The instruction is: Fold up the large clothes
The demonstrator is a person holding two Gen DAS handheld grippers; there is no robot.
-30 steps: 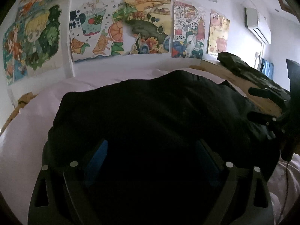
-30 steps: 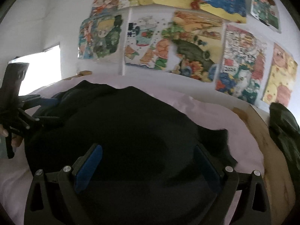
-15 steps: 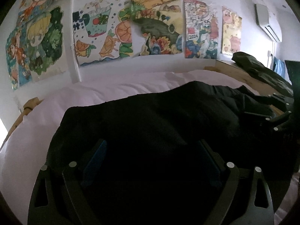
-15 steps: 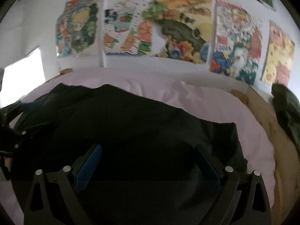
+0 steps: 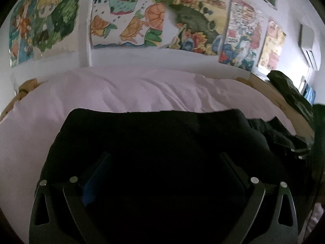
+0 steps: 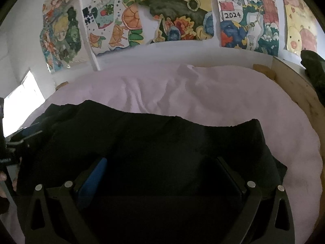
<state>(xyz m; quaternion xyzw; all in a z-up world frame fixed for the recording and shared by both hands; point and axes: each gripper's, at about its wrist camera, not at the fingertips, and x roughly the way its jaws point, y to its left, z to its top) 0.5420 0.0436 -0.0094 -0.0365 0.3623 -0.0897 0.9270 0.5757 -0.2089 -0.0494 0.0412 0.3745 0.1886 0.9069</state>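
Black garment (image 5: 162,142) lies flat on the pink sheet (image 5: 132,89), spread under and ahead of the left gripper (image 5: 162,172), whose jaws are opening wide with dark cloth in the gap, no pad seen pressing it. Right gripper (image 6: 160,174) likewise splayed wide over the same garment, blue pad (image 6: 93,179) clear of the cloth. Far hem runs straight across just beyond both sets of fingertips; past it bare sheet up to the wall of drawings (image 6: 176,18), wooden bed edge (image 6: 294,87) right of the right fingers
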